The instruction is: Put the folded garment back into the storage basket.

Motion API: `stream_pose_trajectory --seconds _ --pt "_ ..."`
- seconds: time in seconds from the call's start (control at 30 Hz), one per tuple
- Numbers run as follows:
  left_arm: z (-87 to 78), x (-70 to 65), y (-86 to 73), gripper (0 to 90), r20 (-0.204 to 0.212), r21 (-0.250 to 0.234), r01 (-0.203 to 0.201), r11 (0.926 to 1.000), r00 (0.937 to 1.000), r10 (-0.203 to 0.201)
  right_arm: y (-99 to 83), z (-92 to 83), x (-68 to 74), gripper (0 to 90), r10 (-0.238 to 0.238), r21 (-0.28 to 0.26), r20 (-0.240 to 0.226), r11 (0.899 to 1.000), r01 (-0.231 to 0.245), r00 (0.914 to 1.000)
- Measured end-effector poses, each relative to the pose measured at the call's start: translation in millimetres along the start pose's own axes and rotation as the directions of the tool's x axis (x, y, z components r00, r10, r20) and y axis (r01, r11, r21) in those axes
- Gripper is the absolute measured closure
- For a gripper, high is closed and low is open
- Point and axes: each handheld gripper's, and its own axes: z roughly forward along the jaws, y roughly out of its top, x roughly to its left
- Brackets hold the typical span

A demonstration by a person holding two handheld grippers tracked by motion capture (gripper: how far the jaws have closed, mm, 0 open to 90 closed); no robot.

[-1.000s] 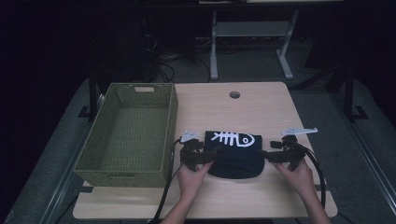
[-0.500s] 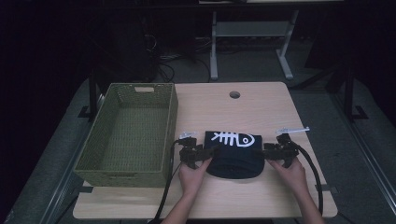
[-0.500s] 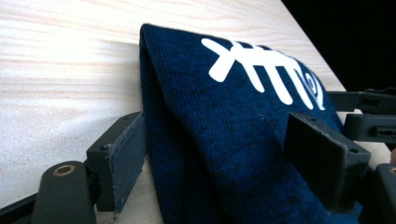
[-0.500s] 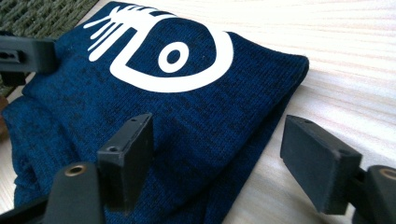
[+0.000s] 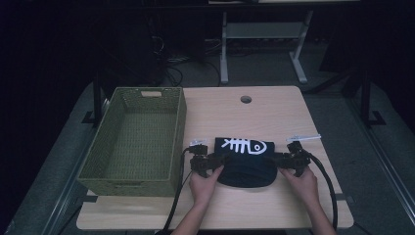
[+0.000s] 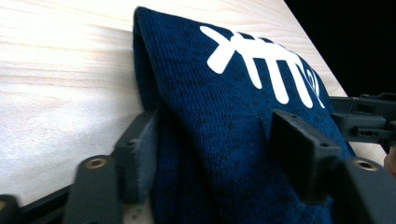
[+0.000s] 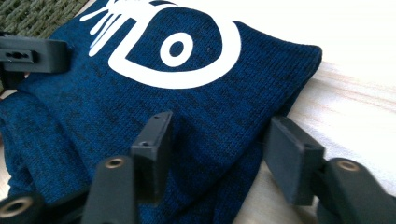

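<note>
Evidently the work is at its gripping stage: a folded dark blue knit garment [image 5: 246, 161] lies on the wooden table [image 5: 274, 112], below the middle of the high view, and nothing has yet gone into the green woven basket [image 5: 137, 142] that fills the left half of the tabletop. I judge the fold itself to be done, and what is left is to pinch both ends, lift the bundle and carry it leftward into that basket.

In the high view the left gripper [image 5: 211, 161] meets the garment's left end and the right gripper [image 5: 281, 159] its right end, each with a hand behind it. Both pairs of jaws have just been closing, with cloth between them. In the left gripper view the left gripper [image 6: 212, 144] straddles a thick folded edge, one pad against the knit at lower left, the other sunk onto the top layer at right. In the right gripper view the right gripper [image 7: 224, 154] stands half closed: 1 pad dents the fabric, the other sits at the fold's edge on the table side, seemingly just short of pressing.

The garment [image 6: 224, 107] is a flecked navy knit, doubled over with soft rounded folds, and carries a white fish-skeleton print [image 7: 177, 44] across its top face, toward the far edge in the high view.
</note>
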Motion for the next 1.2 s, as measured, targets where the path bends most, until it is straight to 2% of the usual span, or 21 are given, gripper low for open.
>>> stream_pose_trajectory --seconds 0.17,0.23,0.3,0.33,0.53,0.63,0.87,0.9,1.0,1.03,1.07,1.1,1.2 --pt "2.5 -1.1 -1.4 49.0 0.013 0.009 -0.006 0.9999 0.9999 0.006 -0.8 1.7 1.4 55.2 -0.001 0.001 -0.004 1.0 0.001 1.0" --pt "3.1 -1.3 -1.6 53.7 0.033 0.01 0.001 0.9999 0.9995 -0.001 -1.3 3.3 2.4 61.2 -0.009 -0.004 -0.005 1.0 0.009 1.0" --pt "3.1 -1.4 -1.7 57.6 0.036 0.01 0.001 1.0 0.9994 -0.001 -1.6 3.5 2.7 63.0 0.003 -0.005 -0.005 1.0 -0.003 1.0" --pt "3.2 -1.9 -1.8 60.0 0.04 0.008 0.002 1.0 0.9992 -0.002 -2.5 3.9 3.0 67.1 0.009 -0.005 -0.011 1.0 -0.009 0.9999" --pt "2.5 -6.0 -1.5 67.5 0.055 -0.003 -0.016 0.9999 0.9983 0.016 -2.9 2.7 4.0 72.7 0.012 -0.009 -0.019 1.0 -0.012 0.9997" --pt "1.2 -8.0 -0.2 68.9 0.061 -0.005 -0.02 0.9998 0.9979 0.02 -3.3 0.8 4.1 74.0 0.01 -0.015 -0.026 1.0 -0.01 0.9996" --pt "-5.4 -22.4 7.3 69.9 0.089 -0.022 -0.046 0.9987 0.9949 0.048 -2.1 -13.5 9.8 74.9 0.026 -0.068 -0.059 0.997 -0.03 0.9979" --pt "-9.5 -29.1 11.2 69.8 0.103 -0.033 -0.057 0.9978 0.9929 0.06 -2.2 -16.4 11.3 74.9 0.029 -0.075 -0.064 0.997 -0.034 0.9975" --pt "-13.4 -33.6 15.0 69.6 0.12 -0.032 -0.063 0.9975 0.9906 0.066 -2.1 -22.0 14.2 74.9 0.038 -0.096 -0.078 0.994 -0.045 0.9962" --pt "-19.7 -40.5 20.8 69.6 0.132 -0.046 -0.08 0.9957 0.9875 0.086 -1.0 -28.8 18.0 74.9 0.04 -0.12 -0.086 0.992 -0.05 0.9955" --pt "-19.7 -40.5 20.8 69.6 0.132 -0.046 -0.08 0.9957 0.9875 0.086 -1.0 -28.8 18.0 74.9 0.04 -0.12 -0.086 0.992 -0.05 0.9955" --pt "-26.2 -46.3 26.1 69.6 0.145 -0.06 -0.093 0.9938 0.9842 0.101 0.8 -36.0 21.6 74.9 0.039 -0.143 -0.092 0.988 -0.052 0.995" --pt "-36.5 -53.5 33.7 69.5 0.159 -0.085 -0.111 0.9902 0.9796 0.123 5.5 -45.7 27.0 74.9 0.042 -0.169 -0.106 0.984 -0.06 0.9935"
